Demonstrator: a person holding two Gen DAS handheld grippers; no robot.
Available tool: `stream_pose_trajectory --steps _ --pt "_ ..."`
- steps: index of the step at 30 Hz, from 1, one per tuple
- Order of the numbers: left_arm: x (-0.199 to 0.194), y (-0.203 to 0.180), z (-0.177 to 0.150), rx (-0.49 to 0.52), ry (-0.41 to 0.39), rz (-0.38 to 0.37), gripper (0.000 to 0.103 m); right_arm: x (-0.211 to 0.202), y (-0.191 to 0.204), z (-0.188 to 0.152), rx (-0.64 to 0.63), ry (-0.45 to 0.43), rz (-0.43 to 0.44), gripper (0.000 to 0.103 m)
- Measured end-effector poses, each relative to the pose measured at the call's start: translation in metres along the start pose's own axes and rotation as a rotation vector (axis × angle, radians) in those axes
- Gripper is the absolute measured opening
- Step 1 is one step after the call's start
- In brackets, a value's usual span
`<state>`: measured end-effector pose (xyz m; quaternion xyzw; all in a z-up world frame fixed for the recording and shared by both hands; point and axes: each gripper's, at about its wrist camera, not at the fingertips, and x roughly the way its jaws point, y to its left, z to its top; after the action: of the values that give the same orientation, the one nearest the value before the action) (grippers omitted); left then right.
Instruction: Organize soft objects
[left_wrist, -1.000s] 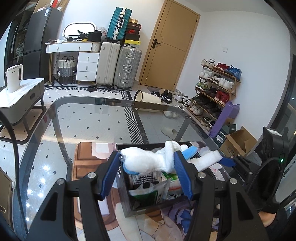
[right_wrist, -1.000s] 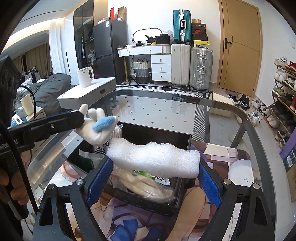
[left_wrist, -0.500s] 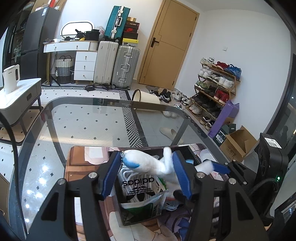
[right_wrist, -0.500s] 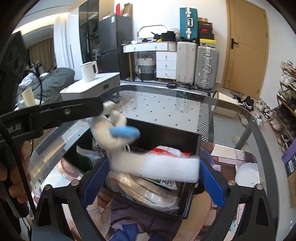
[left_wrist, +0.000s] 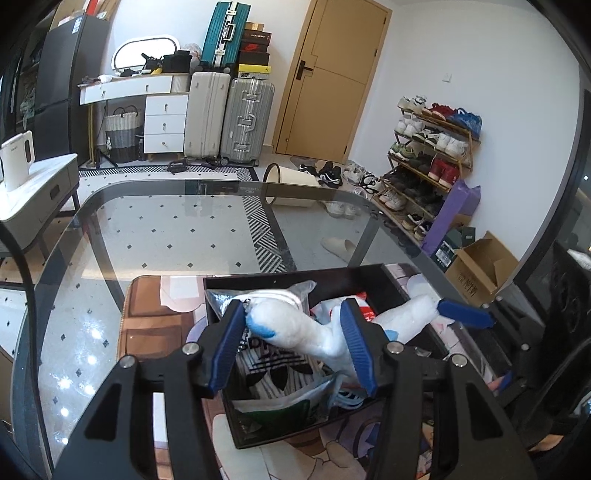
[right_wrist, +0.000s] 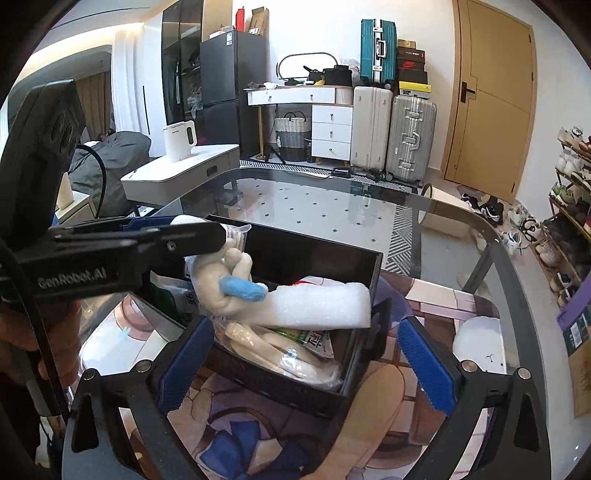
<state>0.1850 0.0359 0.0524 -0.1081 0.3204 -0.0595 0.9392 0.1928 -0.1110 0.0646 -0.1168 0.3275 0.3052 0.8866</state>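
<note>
A white plush toy with blue patches hangs over the black box, and my left gripper is shut on it. In the right wrist view the same toy dangles from the left gripper's fingers at the box's left side. A white foam piece lies across the bags inside the box, one end under the toy. My right gripper straddles the box's near wall with its jaws opening; the pads are clear of the foam.
The box sits on a printed mat on a glass table. Plastic-wrapped clothes, among them a striped bag, fill the box. A white round pad lies on the mat at right. A person's hand holds the left gripper.
The right gripper's jaws spread and the foam dropped from them into the box. The left gripper closed a little on the plush toy and carried it lower over the box.
</note>
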Motion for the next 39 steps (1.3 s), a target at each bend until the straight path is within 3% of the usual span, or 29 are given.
stream_pose_trajectory --steps 5,10,18,39 --pt "0.009 0.001 -0.006 0.001 0.024 0.025 0.056 -0.005 -0.002 -0.003 0.008 -0.004 -0.007 0.101" --pt "0.006 0.001 -0.007 0.006 0.036 0.016 0.065 -0.013 -0.005 -0.007 0.021 -0.016 -0.015 0.101" --pt "-0.016 -0.012 -0.019 0.057 0.008 0.026 0.101 -0.035 -0.013 -0.016 0.076 -0.056 -0.004 0.102" --pt "-0.066 0.004 -0.063 0.054 -0.102 0.097 0.103 -0.056 0.001 -0.035 0.098 -0.130 0.010 0.102"
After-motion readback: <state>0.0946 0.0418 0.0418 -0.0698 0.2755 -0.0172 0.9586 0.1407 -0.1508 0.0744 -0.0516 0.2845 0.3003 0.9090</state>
